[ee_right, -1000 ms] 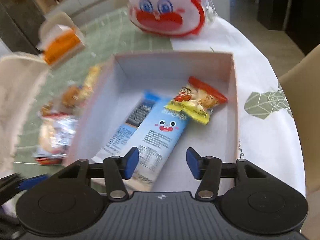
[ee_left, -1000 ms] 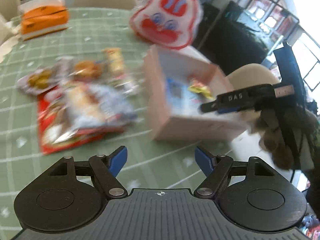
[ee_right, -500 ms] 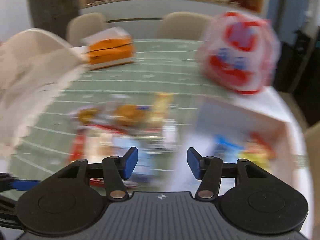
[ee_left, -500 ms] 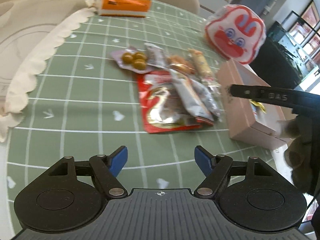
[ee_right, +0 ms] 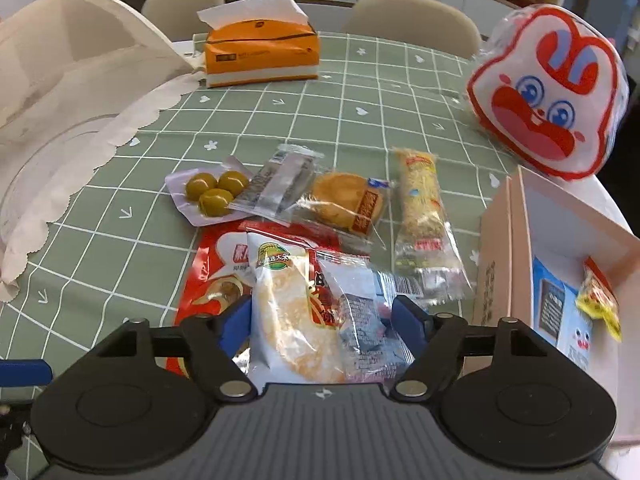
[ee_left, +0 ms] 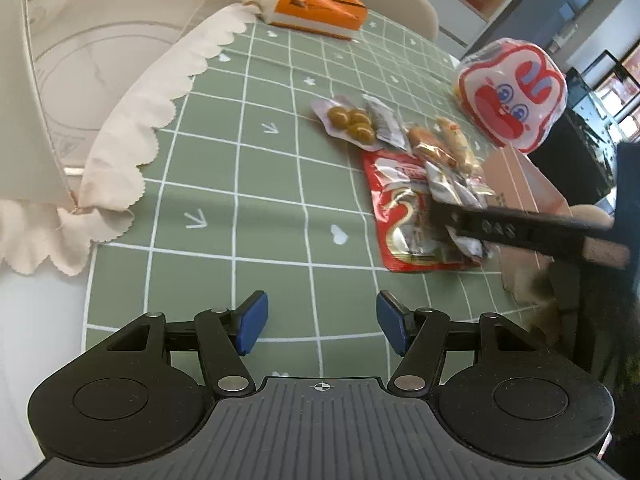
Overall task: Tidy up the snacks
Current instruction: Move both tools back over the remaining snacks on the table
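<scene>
**Tongs spread over the snack pile**

Both tongs stand spread. My right tongs (ee_right: 322, 318) have just been opening; the rice cracker pack (ee_right: 290, 312) and a clear wrapper with something dark inside (ee_right: 368, 328) lie between the blue pads, but the pads do not press on either. My left tongs (ee_left: 318, 322) have just been closing a little and hang over bare green checked cloth (ee_left: 260, 184), nothing between them.

The snacks lie in a heap mid-table: a pouch of three green olives (ee_right: 210, 192), a grey sachet (ee_right: 276, 184), a round cake (ee_right: 346, 202), a long noodle-like bar (ee_right: 424, 216), and under the cracker pack a big red bag (ee_right: 216, 276). The cracker pack carries a green-and-yellow badge with Chinese characters; the red bag has white characters too, which I cannot read fully.

Just right of the heap stands the pink box (ee_right: 500, 248), holding a blue pack with a cartoon face (ee_right: 568, 320) and a small yellow-red packet (ee_right: 600, 300). Behind it sits a rabbit-faced bag (ee_right: 548, 108). An orange tissue box (ee_right: 260, 54) is at the far edge.

On my right tongs' arm, seen from the left camera, letters read "DAS".
</scene>
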### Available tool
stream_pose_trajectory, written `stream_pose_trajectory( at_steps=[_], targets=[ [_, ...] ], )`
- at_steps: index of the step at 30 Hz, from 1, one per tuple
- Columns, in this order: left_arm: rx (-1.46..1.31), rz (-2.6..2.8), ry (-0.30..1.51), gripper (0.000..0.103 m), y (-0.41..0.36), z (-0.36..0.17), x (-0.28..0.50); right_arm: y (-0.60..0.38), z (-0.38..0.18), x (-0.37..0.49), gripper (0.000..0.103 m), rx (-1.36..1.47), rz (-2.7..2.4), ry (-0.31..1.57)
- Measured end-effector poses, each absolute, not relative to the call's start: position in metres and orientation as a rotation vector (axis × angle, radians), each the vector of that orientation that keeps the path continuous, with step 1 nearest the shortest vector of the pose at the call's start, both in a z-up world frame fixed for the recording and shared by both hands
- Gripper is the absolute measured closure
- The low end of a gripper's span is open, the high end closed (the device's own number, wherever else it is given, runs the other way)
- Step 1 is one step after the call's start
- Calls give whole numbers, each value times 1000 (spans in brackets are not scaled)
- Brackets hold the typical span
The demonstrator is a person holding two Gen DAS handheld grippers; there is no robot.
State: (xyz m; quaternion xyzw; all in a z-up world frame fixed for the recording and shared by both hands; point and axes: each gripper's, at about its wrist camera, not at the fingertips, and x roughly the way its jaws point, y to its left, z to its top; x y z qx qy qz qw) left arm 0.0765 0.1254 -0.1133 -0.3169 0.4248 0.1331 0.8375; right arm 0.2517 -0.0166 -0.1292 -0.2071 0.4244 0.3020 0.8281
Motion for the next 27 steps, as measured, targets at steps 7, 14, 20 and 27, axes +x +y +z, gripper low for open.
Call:
stream_pose_trajectory(
  at_steps=[7, 14, 20, 27],
  targets=[
    [-691, 214, 888, 37, 126, -117, 95, -46, -118, 213, 46, -420, 659, 953],
    [-686, 185, 877, 37, 122, -121, 128, -97, -127, 186, 48, -381, 579, 1021],
    [-634, 209, 852, 37, 107, -122, 173, -145, -115, 174, 40, -340, 536, 959],
    [-630, 223, 863, 38, 93, -119, 206, -186, -115, 181, 39, -277, 504, 950]
  ],
)
